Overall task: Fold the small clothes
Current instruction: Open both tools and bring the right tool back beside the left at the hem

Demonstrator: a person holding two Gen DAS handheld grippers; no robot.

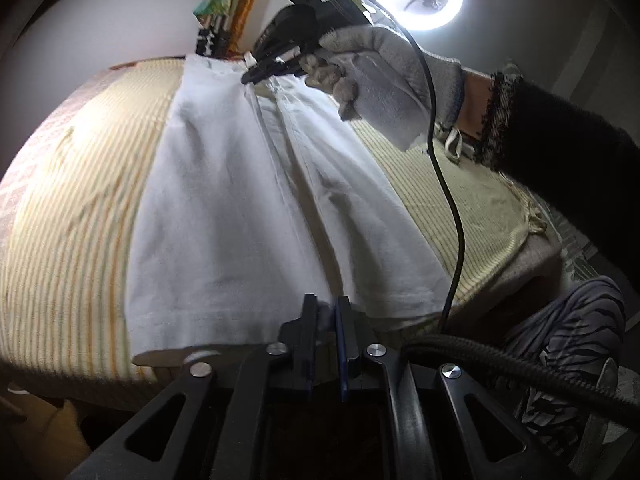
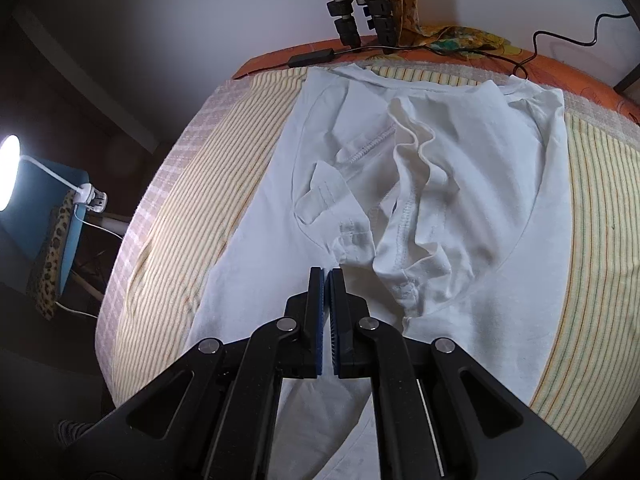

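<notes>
Now | white shirt (image 1: 256, 200) flat on striped bed (image 1: 72, 208), long axis near-to-far | left tongs (image 1: 326, 312) clenched on its near hem | right tongs (image 1: 256, 74) closed, seemingly pinching its far collar end | each hand nearest its own end

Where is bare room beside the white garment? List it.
Free: striped cloth left of the white garment, out to the checked border, and the strip on its right. Crowded: far edge, with tripod legs and cable.
</notes>
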